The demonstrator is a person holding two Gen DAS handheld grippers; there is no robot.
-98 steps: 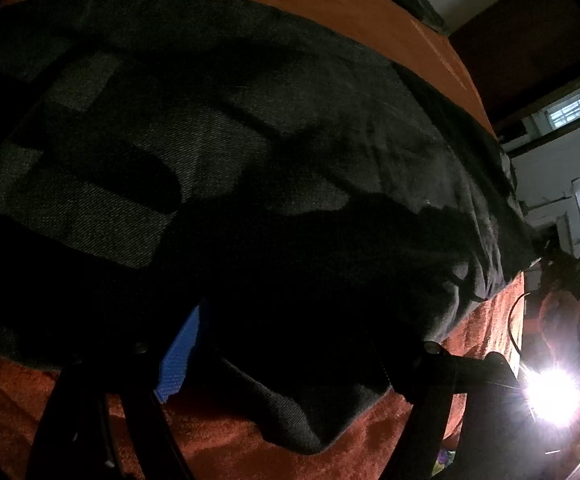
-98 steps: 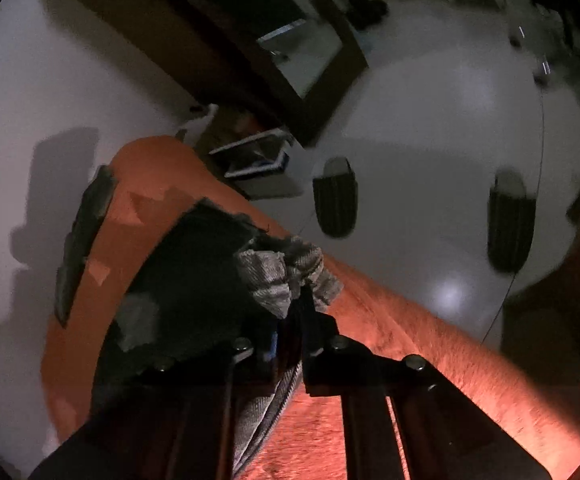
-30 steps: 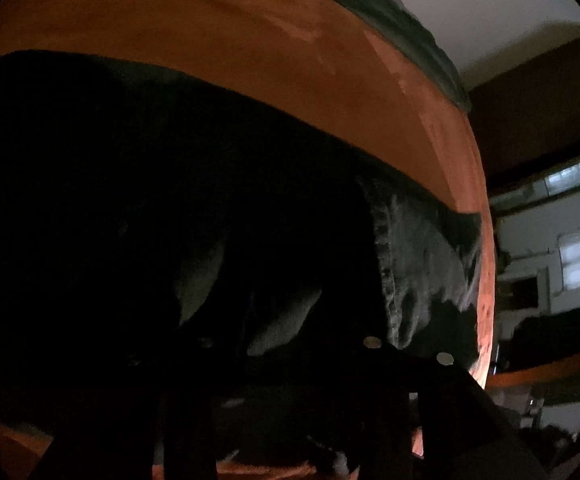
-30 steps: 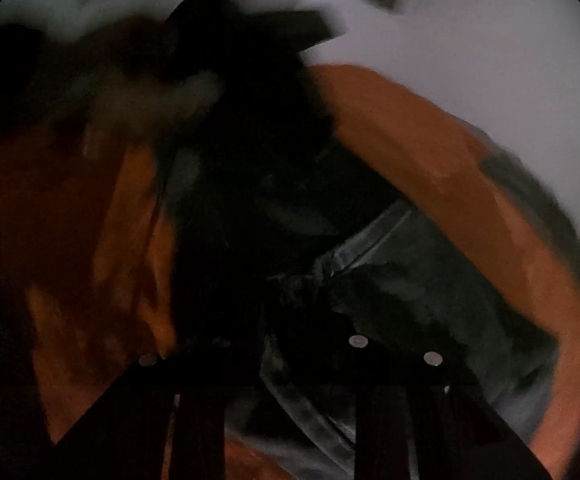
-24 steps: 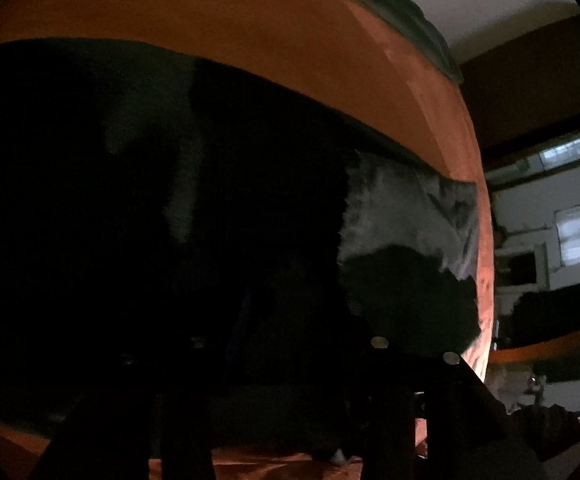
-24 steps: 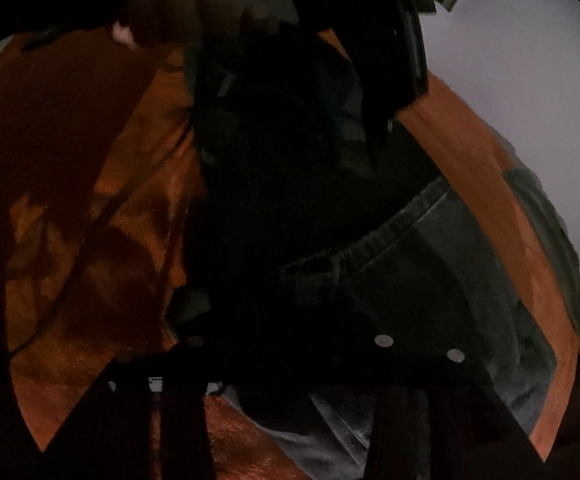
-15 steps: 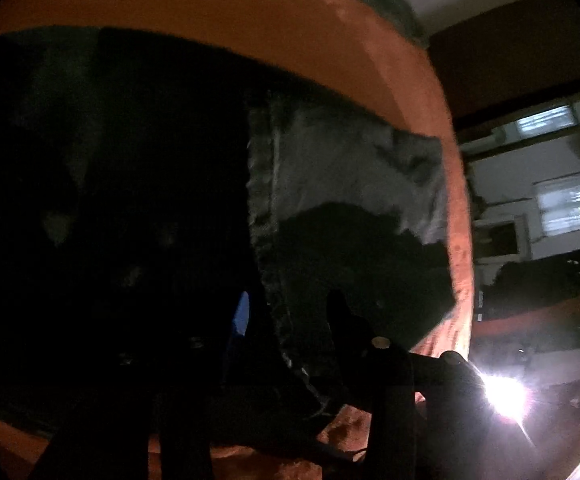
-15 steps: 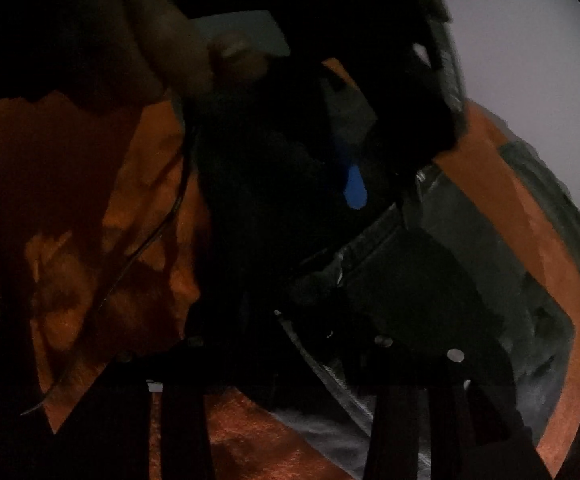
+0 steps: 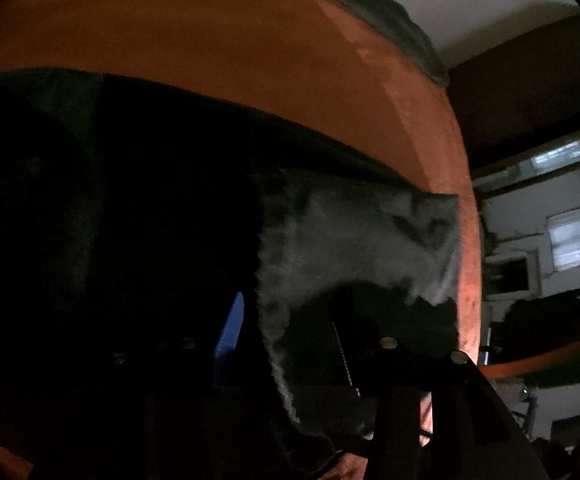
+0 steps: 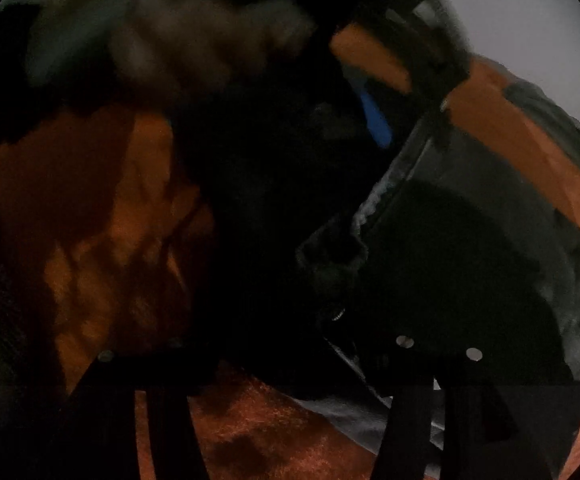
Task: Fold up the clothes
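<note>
Dark grey denim jeans [image 9: 354, 240] lie folded on an orange bedspread [image 9: 217, 52]. In the left wrist view a folded grey layer with a stitched hem sits right of centre; the left part is in deep shadow. My left gripper [image 9: 290, 368] is low over the jeans with its jaws wide apart and nothing between them. In the right wrist view the jeans [image 10: 490, 216] fill the right side, seam running up the middle. My right gripper [image 10: 285, 360] is also spread open just above the cloth. The left gripper's blue pad [image 10: 376, 116] shows beyond.
The orange bedspread [image 10: 101, 216] stretches left in the right wrist view. A dark green pillow [image 9: 374, 12] lies at the bed's far edge. A blurred hand [image 10: 209, 40] holds the other gripper. Windows [image 9: 578, 236] and dim furniture stand right of the bed.
The right gripper has let go of the bunched jeans leg it carried and the jeans now lie folded over. Both grippers hover open; the bright lamp has left the left view.
</note>
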